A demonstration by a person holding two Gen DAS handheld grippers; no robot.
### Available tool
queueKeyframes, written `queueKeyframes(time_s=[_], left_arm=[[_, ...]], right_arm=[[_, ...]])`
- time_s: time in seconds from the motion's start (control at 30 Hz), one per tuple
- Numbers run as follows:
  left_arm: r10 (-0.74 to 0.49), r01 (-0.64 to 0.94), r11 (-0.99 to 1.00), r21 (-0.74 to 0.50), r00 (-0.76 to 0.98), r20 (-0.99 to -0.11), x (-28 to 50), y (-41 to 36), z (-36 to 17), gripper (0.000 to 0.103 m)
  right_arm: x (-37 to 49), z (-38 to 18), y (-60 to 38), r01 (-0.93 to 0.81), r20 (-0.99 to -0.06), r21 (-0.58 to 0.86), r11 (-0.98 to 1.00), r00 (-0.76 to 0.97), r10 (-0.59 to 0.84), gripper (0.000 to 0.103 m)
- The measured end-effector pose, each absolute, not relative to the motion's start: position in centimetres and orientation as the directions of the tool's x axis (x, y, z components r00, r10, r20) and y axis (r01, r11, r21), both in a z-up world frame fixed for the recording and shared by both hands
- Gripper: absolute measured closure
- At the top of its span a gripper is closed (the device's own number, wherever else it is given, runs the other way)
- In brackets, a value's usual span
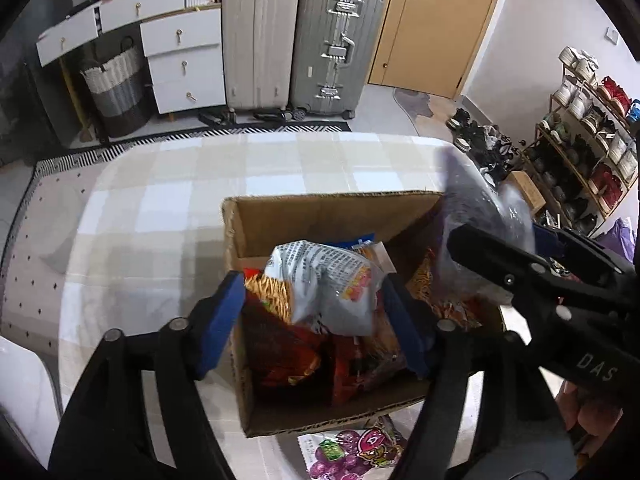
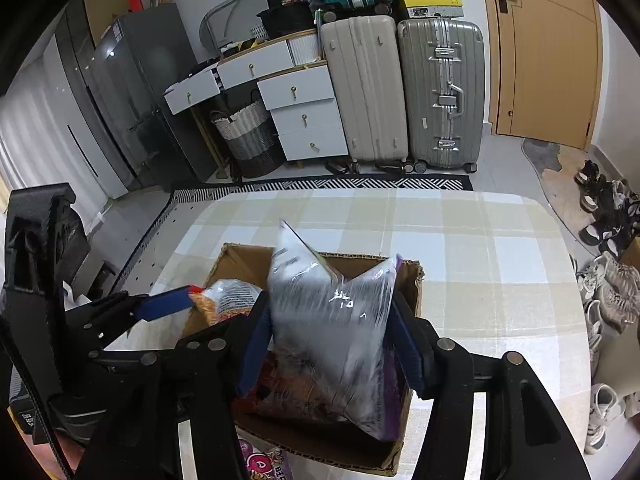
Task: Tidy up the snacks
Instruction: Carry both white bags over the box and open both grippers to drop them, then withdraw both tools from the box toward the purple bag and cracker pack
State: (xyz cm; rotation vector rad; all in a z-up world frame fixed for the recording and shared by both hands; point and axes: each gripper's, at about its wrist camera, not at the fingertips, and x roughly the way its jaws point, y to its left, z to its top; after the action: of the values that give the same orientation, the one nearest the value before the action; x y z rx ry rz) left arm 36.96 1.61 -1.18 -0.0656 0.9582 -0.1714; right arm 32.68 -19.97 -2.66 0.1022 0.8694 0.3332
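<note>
Checked tablecloth [image 1: 160, 208] bears cardboard box [image 1: 320, 208]; both grippers drop snack bags inside.

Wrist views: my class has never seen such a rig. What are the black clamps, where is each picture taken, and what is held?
A person holds a two-finger gripper in each hand; a fisheye camera on each looks along its fingers. One picture is from the left gripper, the other from the right gripper. A cardboard box of snacks sits on a checked tablecloth. A silver snack bag lies between the left jaws, a shiny bag between the right; firm grip is unclear.
</note>
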Motion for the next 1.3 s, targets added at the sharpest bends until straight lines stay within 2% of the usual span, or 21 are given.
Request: queueKeyframes(time_s=[0.17, 0.33, 0.6, 1.03, 1.07, 1.17, 1.3], left_arm=[[-0.157, 0.109, 0.987, -0.115, 0.581, -0.798, 36.3, 1.9, 0.1, 0.027], [-0.144, 0.102, 0.989, -0.104, 0.595, -0.79, 35.0, 2.0, 1.2, 0.025], [-0.129, 0.078, 0.992, -0.102, 0.604, -0.787, 33.4, 3.0, 2.5, 0.024], [-0.112, 0.044, 0.993, -0.109, 0.634, -0.765, 28.3, 4.4, 5.7, 0.024], [-0.113, 0.04, 0.993, -0.114, 0.639, -0.761, 27.5, 4.5, 6.0, 0.023], [-0.116, 0.031, 0.991, -0.127, 0.66, -0.742, 24.2, 4.9, 7.2, 0.023], [-0.13, 0.034, 0.988, -0.148, 0.698, -0.705, 19.7, 5.3, 8.4, 0.021]], right_arm=[[32.1, -1.7, -20.2, -0.239, -0.722, 0.217, 0.946, 0.613, 0.32, 0.044], [31.0, -0.7, -20.3, -0.247, -0.718, 0.211, 0.946, 0.618, 0.322, 0.044], [30.1, 0.4, -19.7, -0.269, -0.711, 0.205, 0.941, 0.62, 0.332, 0.028], [25.3, 5.0, -19.3, -0.305, -0.661, 0.16, 0.939, 0.673, 0.331, 0.027], [24.5, 5.6, -19.5, -0.307, -0.654, 0.161, 0.938, 0.679, 0.335, 0.025], [21.6, 7.5, -20.2, -0.294, -0.62, 0.164, 0.942, 0.712, 0.33, 0.007], [17.1, 8.9, -21.1, -0.295, -0.574, 0.203, 0.934, 0.736, 0.358, 0.002]])
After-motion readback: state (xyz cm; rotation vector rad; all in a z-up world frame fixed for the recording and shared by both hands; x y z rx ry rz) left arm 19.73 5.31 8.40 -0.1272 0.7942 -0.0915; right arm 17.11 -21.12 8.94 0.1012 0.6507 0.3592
